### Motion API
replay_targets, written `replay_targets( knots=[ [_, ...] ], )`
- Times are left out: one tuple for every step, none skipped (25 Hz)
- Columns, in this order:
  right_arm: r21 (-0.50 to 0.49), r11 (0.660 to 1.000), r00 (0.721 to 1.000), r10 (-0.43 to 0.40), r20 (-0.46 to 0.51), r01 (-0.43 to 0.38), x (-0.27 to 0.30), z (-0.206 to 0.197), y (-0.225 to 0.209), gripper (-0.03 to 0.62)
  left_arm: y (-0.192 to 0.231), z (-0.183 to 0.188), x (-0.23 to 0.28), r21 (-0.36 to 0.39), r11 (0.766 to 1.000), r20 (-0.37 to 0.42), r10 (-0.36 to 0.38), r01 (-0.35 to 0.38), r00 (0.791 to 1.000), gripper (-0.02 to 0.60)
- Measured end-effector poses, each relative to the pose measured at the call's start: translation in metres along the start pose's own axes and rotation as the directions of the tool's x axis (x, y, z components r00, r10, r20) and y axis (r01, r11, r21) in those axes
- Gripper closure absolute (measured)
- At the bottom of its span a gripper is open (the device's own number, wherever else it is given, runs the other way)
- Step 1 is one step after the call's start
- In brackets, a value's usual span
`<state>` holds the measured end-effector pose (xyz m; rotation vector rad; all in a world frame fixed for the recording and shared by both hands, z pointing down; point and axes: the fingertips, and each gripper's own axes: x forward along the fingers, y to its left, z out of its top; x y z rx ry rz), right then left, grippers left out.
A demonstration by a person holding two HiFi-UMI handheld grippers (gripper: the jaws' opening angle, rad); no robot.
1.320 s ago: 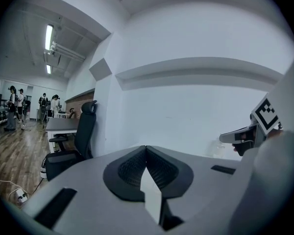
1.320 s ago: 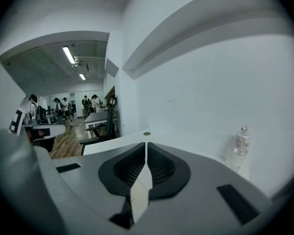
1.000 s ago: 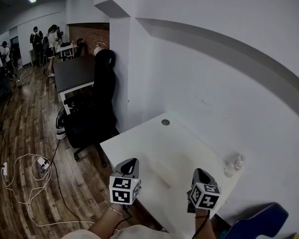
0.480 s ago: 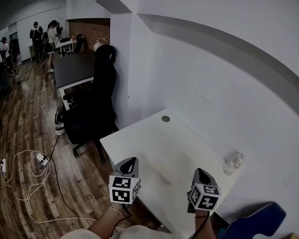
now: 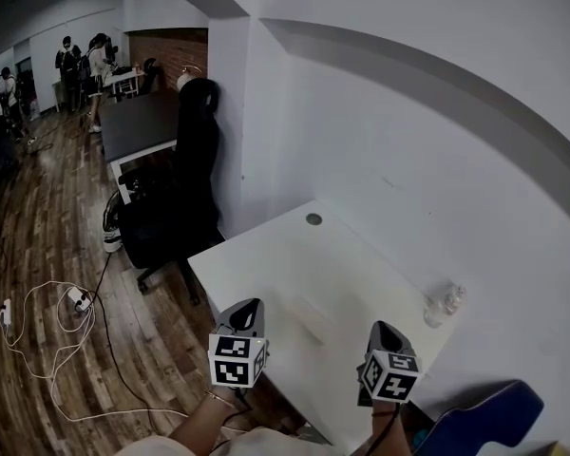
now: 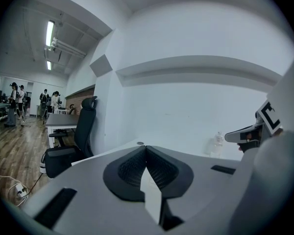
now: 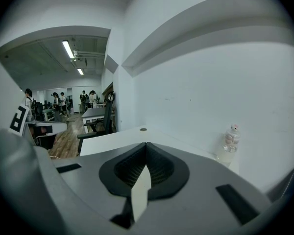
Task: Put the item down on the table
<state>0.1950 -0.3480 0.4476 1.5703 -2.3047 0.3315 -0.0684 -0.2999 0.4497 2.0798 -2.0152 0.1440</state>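
At the near edge of the white table [image 5: 266, 259], left gripper [image 5: 250, 309] and right gripper [image 5: 381, 331] both show jaws together, empty; plastic bottle [image 5: 446, 305] stands upright by the wall [image 5: 408, 160]

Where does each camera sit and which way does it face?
Head view: head-mounted, steeply down onto white table; left gripper, right gripper and a forearm show.
Left gripper view: along its shut jaws toward the wall; right gripper at right.
Right gripper view: along its shut jaws; left gripper's cube at left.
All share the bottle and office chair.
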Motion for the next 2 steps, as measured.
replay_targets(
  knots=[
    [-0.001,1.0,1.0,0.001,-0.001,-0.001,0.0002,-0.0002,0.0001,0.562,0.0,-0.0003,0.0002,-0.001,1.0,0.0,0.0,0.0,1.0,0.565],
    [-0.002,1.0,1.0,0.001,-0.002,-0.001,0.0004,-0.0005,0.0003,0.562,0.0001,-0.0006,0.0004,-0.002,1.0,0.0,0.001,-0.001,1.0,0.565]
  ],
)
